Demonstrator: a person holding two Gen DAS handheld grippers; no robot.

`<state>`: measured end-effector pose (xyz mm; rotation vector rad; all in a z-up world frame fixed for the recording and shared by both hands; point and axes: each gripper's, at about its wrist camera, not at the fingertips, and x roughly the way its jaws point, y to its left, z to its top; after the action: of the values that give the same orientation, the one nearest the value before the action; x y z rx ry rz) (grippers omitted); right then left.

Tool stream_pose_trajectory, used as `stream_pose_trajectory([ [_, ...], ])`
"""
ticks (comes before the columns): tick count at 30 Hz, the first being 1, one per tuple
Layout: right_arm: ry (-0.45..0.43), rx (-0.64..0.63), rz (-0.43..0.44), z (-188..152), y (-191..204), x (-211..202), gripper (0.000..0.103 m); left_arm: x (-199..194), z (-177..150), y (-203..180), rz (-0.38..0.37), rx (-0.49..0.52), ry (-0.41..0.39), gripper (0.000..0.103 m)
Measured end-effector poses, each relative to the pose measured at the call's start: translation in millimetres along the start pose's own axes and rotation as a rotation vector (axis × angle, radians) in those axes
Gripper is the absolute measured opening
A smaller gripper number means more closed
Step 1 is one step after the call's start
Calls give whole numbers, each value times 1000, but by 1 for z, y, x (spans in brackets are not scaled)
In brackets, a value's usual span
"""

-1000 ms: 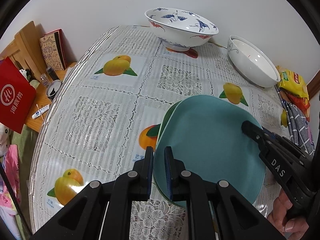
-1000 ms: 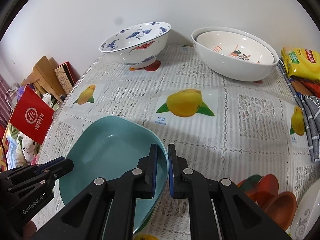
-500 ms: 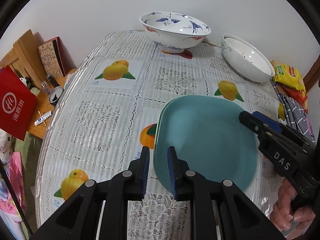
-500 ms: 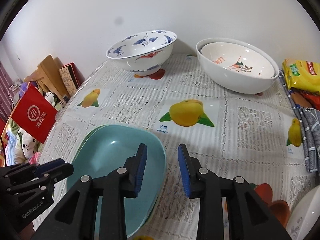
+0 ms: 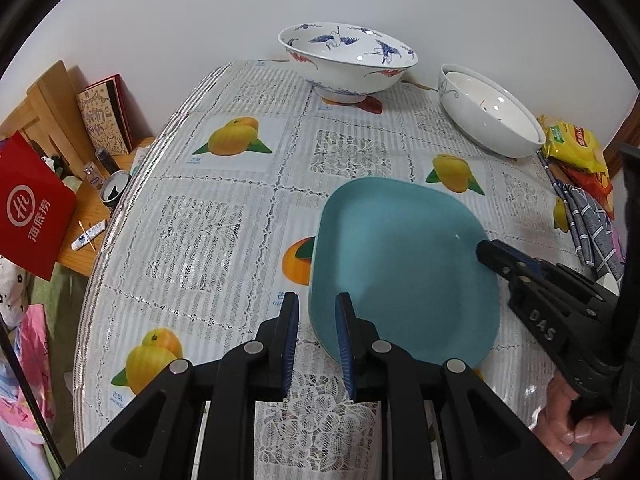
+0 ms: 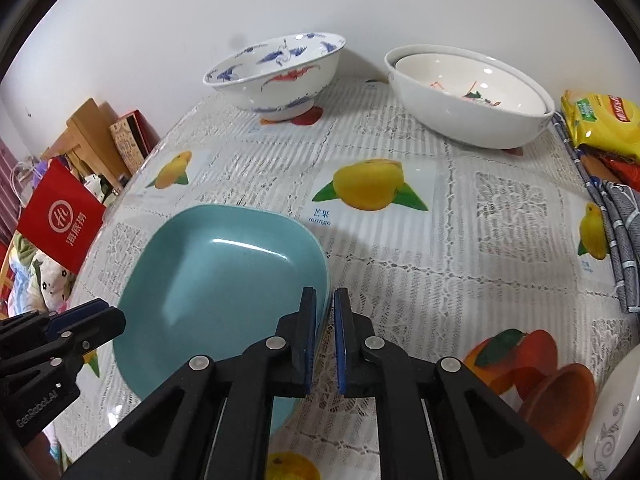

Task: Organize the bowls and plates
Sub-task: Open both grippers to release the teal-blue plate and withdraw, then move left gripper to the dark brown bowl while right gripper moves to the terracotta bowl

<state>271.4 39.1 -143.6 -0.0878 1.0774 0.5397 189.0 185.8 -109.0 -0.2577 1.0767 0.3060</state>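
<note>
A teal square plate (image 5: 404,268) lies on the fruit-print tablecloth, also in the right wrist view (image 6: 224,284); a second teal plate seems to lie under it. My left gripper (image 5: 316,310) is open, its jaws either side of the plate's left rim. My right gripper (image 6: 325,308) has its jaws narrowly apart at the plate's right rim; whether they pinch it is unclear. A blue-and-white crane bowl (image 5: 348,60) and nested white bowls (image 5: 490,110) stand at the back of the table.
Snack packets (image 6: 600,124) and a folded grey cloth (image 6: 620,232) lie at the right edge. A white plate's rim (image 6: 616,420) shows at bottom right. A red bag (image 5: 32,208) and wooden shelf sit beyond the table's left edge.
The left gripper opened and let go of the teal plate, which now rests flat on the lower one. The right gripper opened, then narrowed again at the plate's right rim.
</note>
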Motion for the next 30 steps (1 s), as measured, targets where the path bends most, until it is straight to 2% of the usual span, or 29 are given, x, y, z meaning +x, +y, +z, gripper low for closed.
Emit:
stream_pose_trajectory([
  [2, -12, 8, -1, 0, -2, -10, 13, -5, -1, -3, -10, 6, -5, 18],
  [6, -60, 29, -31, -6, -11, -49, 33, -24, -5, -18, -27, 34, -42, 18],
  [9, -110, 36, -63, -17, -19, -83, 42, -42, -10, -37, -32, 55, -82, 28],
  [12, -175, 51, -113, -33, -33, -123, 54, -56, -16, -57, -60, 82, -110, 29],
  [16, -252, 87, -219, -58, -60, -175, 59, -76, -25, -93, -97, 124, -139, 30],
  [22, -295, 174, -332, -94, -112, -228, 60, -96, -37, -141, -114, 168, -185, 31],
  [25, -292, 243, -348, -113, -139, -249, 61, -100, -43, -162, -128, 196, -193, 31],
  [27, -287, 278, -356, -125, -154, -260, 61, -102, -47, -175, -163, 213, -187, 31],
  [30, -270, 300, -393, -138, -166, -269, 61, -106, -50, -190, -165, 238, -190, 31],
])
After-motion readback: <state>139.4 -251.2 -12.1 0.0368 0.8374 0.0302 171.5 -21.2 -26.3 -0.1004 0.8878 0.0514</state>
